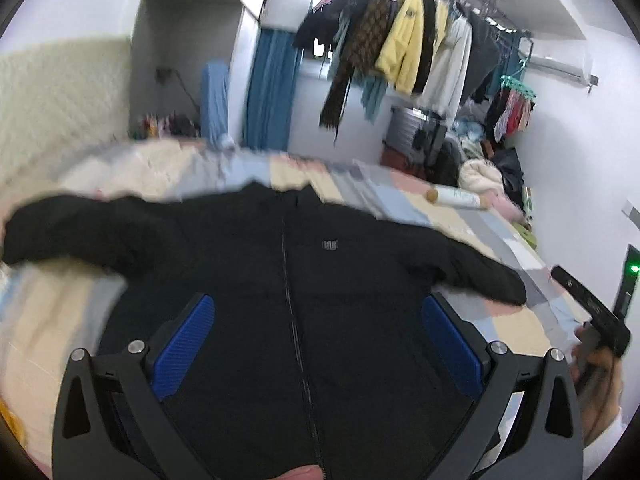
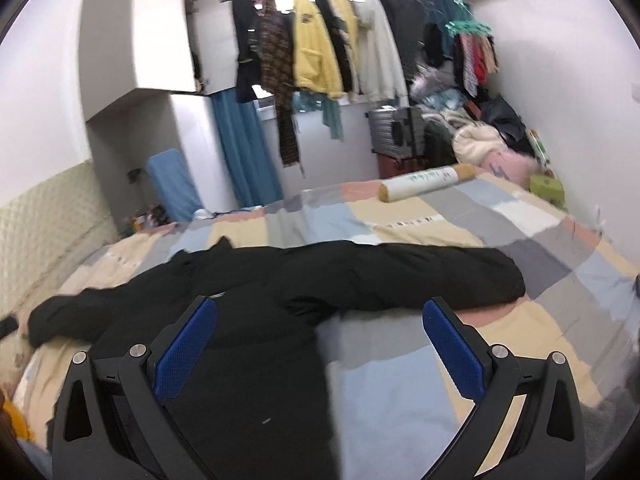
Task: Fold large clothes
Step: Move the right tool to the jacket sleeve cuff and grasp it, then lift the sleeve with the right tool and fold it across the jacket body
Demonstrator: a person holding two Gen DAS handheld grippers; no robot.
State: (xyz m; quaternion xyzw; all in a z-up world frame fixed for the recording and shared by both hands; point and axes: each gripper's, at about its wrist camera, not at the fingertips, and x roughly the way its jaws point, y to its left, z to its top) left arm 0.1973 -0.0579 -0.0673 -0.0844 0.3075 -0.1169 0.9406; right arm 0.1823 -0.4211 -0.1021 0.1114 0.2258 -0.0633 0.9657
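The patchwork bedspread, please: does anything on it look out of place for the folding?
One thing: a white paper roll with tan ends lies askew near the far edge of the patchwork bedspread, apart from the spread-out black zip-up jacket.

Jacket (image 1: 280,280) spread on bed (image 2: 520,216); roll (image 2: 424,182) behind it; hanging clothes (image 2: 320,40) beyond bed.

Black jacket (image 1: 248,264), pastel patchwork bedspread (image 2: 460,216)

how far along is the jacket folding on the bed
Done: the black jacket lies spread flat on the patchwork bedspread, zipper up, both sleeves out sideways. In hand: nothing; the left tongs and right tongs hang open above it, gripping no cloth. Left: every fold, sleeves in first, then the body.
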